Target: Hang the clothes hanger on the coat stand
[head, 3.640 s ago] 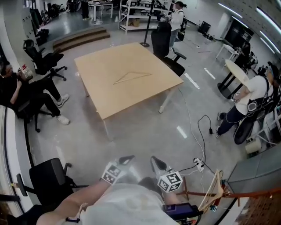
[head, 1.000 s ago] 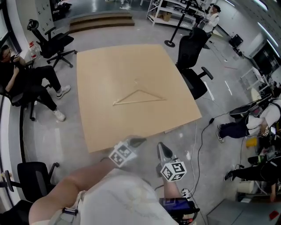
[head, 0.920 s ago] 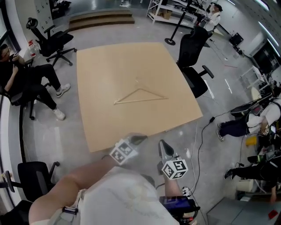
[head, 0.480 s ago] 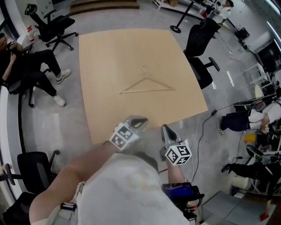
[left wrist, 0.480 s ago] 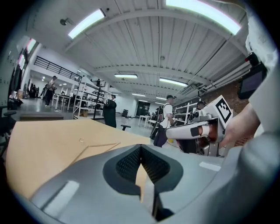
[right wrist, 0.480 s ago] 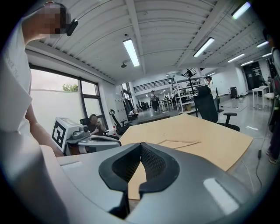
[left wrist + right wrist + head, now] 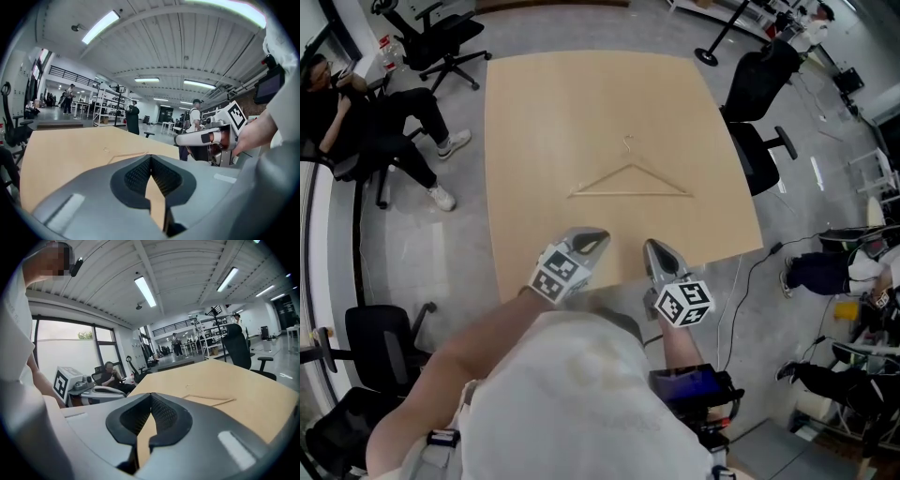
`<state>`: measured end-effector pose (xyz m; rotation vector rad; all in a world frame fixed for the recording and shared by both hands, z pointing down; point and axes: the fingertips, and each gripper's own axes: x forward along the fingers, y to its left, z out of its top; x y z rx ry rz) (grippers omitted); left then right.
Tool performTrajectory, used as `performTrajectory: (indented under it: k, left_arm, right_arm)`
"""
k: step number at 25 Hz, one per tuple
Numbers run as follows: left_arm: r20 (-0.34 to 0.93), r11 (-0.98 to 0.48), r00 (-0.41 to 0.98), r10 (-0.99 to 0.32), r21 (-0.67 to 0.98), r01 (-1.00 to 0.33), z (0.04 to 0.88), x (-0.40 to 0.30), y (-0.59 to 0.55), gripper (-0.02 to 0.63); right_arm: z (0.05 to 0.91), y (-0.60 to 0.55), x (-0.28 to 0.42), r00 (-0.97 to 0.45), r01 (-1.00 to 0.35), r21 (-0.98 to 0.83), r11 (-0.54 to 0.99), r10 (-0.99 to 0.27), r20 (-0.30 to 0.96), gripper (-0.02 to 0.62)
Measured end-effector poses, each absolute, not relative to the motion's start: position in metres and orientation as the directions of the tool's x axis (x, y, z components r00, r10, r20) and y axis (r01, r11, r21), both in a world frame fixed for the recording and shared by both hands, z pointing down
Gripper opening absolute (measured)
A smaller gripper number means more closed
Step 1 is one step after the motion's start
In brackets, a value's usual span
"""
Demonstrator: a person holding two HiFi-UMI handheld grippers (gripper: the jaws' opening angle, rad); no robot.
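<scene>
A thin light wooden clothes hanger [image 7: 630, 184] lies flat in the middle of the square pale wood table [image 7: 525, 122], its wire hook [image 7: 627, 142] pointing to the far side. My left gripper [image 7: 592, 241] and right gripper [image 7: 653, 251] hover side by side over the table's near edge, both short of the hanger and shut on nothing. In the left gripper view the shut left gripper [image 7: 151, 159] faces the hanger [image 7: 127, 155], with the right gripper [image 7: 201, 138] beside it. In the right gripper view the right gripper [image 7: 151, 397] points at the hanger [image 7: 212, 401]. No coat stand is in view.
Black office chairs stand around the table: one at the right edge [image 7: 759, 122], one at the near left [image 7: 380, 342], another at the far left [image 7: 441, 33]. A seated person [image 7: 356, 112] is at the left. A cable [image 7: 759, 272] runs over the grey floor at the right.
Both grippers have moved forward from over the floor to above the table's near edge, staying shut. The table and hanger now lie closer to me.
</scene>
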<state>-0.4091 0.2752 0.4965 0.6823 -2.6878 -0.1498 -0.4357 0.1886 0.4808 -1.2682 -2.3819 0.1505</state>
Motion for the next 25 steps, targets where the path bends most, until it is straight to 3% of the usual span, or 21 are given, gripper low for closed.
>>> performTrajectory:
  k: [19, 25]
  left_arm:
    - [0.439, 0.936, -0.827, -0.351, 0.184, -0.300, 0.540, -0.549, 0.288, 0.002]
    - [0.535, 0.953, -0.789, -0.304, 0.182, -0.244, 0.578, -0.570, 0.282, 0.002]
  right_arm:
    - [0.519, 0.182, -0.590, -0.383, 0.799, -0.319, 0.510, 0.840, 0.385, 0.014]
    - [0.551, 0.171, -0.618, -0.319, 0.823, -0.306, 0.478, 0.835, 0.448, 0.014]
